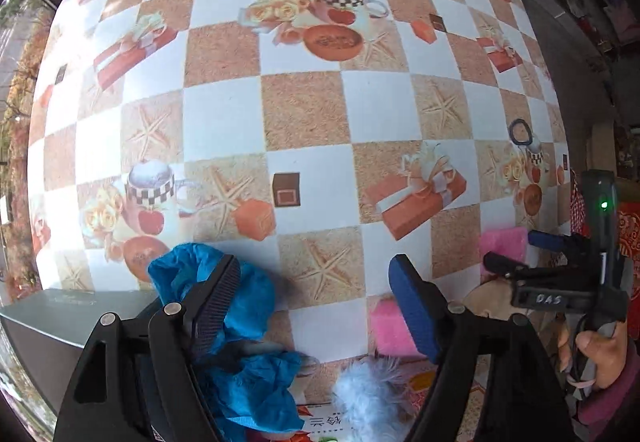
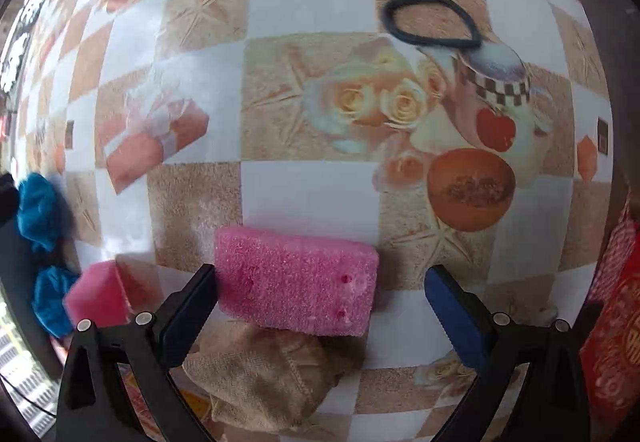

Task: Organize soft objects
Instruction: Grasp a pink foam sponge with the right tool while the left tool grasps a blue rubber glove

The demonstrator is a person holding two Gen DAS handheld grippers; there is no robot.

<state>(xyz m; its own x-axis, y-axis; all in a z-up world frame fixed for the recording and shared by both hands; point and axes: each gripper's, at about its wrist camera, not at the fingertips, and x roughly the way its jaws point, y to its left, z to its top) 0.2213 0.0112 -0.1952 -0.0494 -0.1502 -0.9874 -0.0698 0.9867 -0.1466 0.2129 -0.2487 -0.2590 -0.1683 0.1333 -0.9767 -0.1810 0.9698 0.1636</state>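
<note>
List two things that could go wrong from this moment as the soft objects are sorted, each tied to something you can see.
1. The blue cloth drapes against one finger of the open left tool; it may snag and be dragged.
2. The pink sponge overlaps the beige cloth between the right tool's open fingers; closing might pinch both.

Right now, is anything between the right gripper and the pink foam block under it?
Nothing visible blocks it. The right gripper is open, and the pink foam block lies between its fingers with free space on the right side. The block partly rests on a beige cloth, which lies underneath, not in the way.
</note>
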